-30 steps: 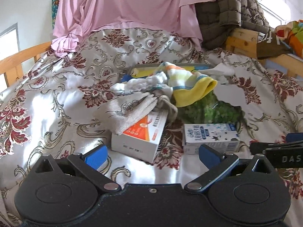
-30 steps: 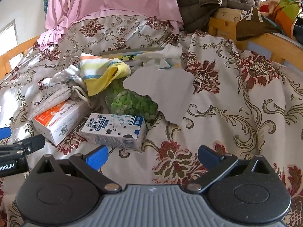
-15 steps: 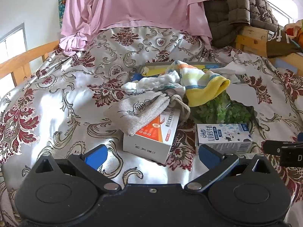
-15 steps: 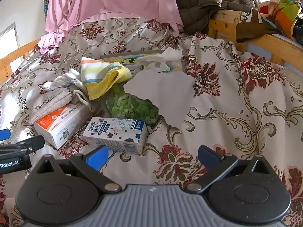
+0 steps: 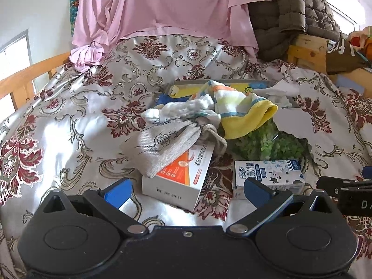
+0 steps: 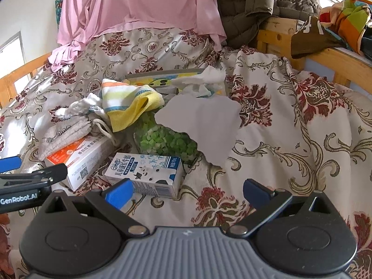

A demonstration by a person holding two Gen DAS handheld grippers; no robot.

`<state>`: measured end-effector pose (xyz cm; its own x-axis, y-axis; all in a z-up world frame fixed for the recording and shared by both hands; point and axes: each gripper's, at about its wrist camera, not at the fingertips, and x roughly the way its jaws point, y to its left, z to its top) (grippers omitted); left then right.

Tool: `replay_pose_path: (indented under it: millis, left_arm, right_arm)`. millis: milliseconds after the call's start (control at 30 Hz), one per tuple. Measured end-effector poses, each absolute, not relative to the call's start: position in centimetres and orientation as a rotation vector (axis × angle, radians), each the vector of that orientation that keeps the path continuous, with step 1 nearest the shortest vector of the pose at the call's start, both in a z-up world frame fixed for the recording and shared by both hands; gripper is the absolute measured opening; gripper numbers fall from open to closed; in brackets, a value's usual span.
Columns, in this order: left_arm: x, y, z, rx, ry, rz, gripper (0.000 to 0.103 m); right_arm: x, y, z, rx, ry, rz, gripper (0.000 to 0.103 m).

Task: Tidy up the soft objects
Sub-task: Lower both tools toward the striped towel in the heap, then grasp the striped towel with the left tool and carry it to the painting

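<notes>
A pile lies on the floral bedspread (image 5: 69, 139). A grey drawstring pouch (image 5: 160, 143) drapes over an orange-and-white box (image 5: 183, 176). A white knitted cloth (image 5: 183, 110) and a striped yellow-edged towel (image 5: 241, 111) lie behind it. The towel (image 6: 130, 102) and pouch (image 6: 67, 131) also show in the right wrist view. My left gripper (image 5: 186, 189) is open and empty, just short of the box. My right gripper (image 6: 186, 191) is open and empty, just in front of a milk carton (image 6: 146, 172).
A bag of green pieces (image 6: 165, 141), a grey sheet (image 6: 204, 121), crumpled tissue (image 6: 200, 82) and a flat yellow box (image 6: 160, 79) lie in the pile. Pink cloth (image 5: 162, 9) and a brown jacket (image 6: 255, 7) hang behind. Wooden bed rails (image 6: 325, 55) stand on both sides.
Both grippers have drifted a little; the left view has shifted so the pile sits more to the right and closer. Nothing was picked up and both stay open.
</notes>
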<state>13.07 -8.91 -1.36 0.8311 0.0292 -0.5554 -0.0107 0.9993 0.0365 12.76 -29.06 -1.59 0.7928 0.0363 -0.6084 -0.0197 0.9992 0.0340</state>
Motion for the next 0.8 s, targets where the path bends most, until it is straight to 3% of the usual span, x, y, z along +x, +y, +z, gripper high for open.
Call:
replay_pose_path:
  millis: [467,800]
  left_arm:
    - [16.4,-11.4,-0.7,0.102,0.550,-0.017,0.102]
    - [20.3,-13.7,0.0,0.230,0.468,-0.114,0.102]
  right_arm:
    - [15.0,-30.8,-1.4,0.097,0.600,-0.026,0.103]
    - [20.0,-34.8,-2.8,0.234,0.366,-0.015,0.103]
